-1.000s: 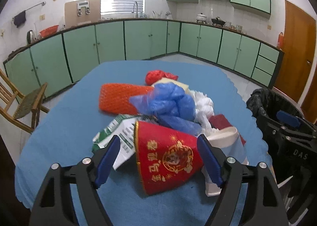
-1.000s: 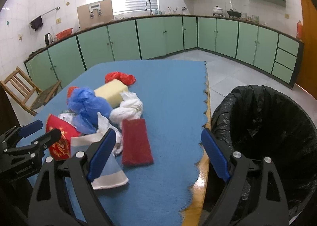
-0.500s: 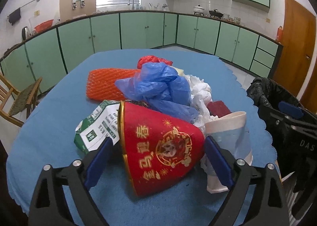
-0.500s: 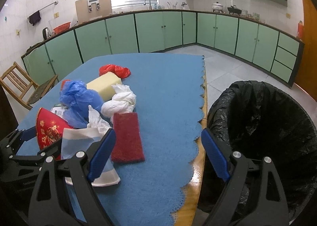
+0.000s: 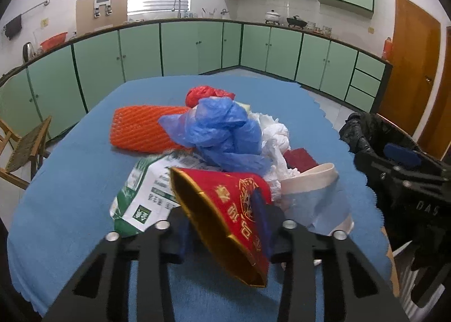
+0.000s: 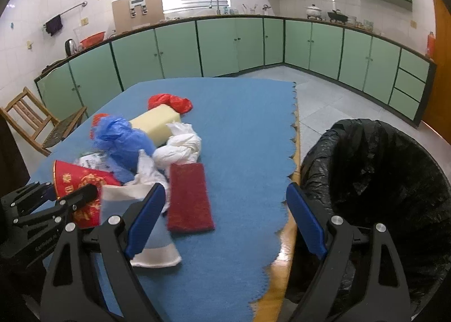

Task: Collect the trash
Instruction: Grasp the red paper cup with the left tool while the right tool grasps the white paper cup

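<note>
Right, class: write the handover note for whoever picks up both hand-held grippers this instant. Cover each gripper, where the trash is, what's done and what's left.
Left hand-held gripper: jaws have just been closing and now pinch the red paper cone, at the near end of the pile.
Right hand-held gripper: open, empty, over the table edge beside the bin.
On the blue cloth: blue plastic bag, orange foam net, white bag, red pad, yellow sponge, red plastic bag, green-and-white carton, white paper bag.
Done: nothing seen in the bin yet.
Left: bin the cone, then everything else.
</note>
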### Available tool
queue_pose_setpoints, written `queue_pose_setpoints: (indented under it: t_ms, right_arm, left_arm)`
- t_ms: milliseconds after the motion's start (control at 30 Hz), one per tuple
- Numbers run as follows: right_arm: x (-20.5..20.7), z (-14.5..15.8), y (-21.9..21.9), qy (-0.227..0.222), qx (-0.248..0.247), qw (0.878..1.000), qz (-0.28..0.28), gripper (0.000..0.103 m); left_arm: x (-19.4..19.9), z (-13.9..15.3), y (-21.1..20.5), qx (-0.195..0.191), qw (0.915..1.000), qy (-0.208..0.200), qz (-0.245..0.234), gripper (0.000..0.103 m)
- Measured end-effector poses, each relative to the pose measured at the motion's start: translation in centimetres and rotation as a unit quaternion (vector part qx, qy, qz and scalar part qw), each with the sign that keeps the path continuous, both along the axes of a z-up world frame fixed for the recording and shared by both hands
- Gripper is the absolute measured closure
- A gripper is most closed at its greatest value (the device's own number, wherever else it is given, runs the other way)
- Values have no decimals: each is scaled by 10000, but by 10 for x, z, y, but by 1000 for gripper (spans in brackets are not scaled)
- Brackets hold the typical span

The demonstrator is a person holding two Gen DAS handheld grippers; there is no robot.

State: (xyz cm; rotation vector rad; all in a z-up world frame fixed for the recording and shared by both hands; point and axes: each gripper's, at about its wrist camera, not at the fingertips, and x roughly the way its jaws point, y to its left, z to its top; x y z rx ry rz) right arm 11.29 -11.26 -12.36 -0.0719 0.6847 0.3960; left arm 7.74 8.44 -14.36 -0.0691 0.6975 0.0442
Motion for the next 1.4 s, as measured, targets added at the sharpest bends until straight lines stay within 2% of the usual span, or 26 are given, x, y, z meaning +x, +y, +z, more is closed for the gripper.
queue_pose_setpoints:
  t_ms: [33,133,267,367,600,833,933,1000,1067,1200,1400]
  right_arm:
    - [-1,1,1,1,9,10000,32,18]
    - [-5,5,10,-9,51,9998,195,19]
    - [-8,7,20,35,122,9992,385,23]
    - [-10,9,28,80,193,9985,509,24]
    - [-18,8,49,164,195,9965,799,24]
    - [-11,-1,63,324,-12,9956,875,24]
    - [-9,-5,63,482,62,9940,983,34]
    - [-10,-5,64,546,80,9924,1101,47]
    - [-12,-5,67,624,127,9897,1281,54]
    - [-19,-1,68,566,84,9882,1418,57]
    - [-22,13,55,439,239,9898,1333,57]
  left_arm:
    - [-1,1,0,-25,10000,-13,-34,78]
    - [-3,5,0,-109,9999,-70,-56,81]
    - [-8,14,1,-156,9996,-227,-71,83]
    - [-13,19,2,-28,9993,-373,-39,83]
    - [-18,21,12,6,9989,-461,20,85]
    - [-19,19,14,-65,9988,-488,-16,85]
    - [-19,18,13,-74,9988,-479,-46,85]
    - [-19,17,13,-82,9989,-468,-55,85]
    - [-19,17,13,-82,9989,-468,-46,85]
    - [-19,17,14,-77,9989,-466,-31,85]
    - [-19,19,12,-79,9990,-437,-22,85]
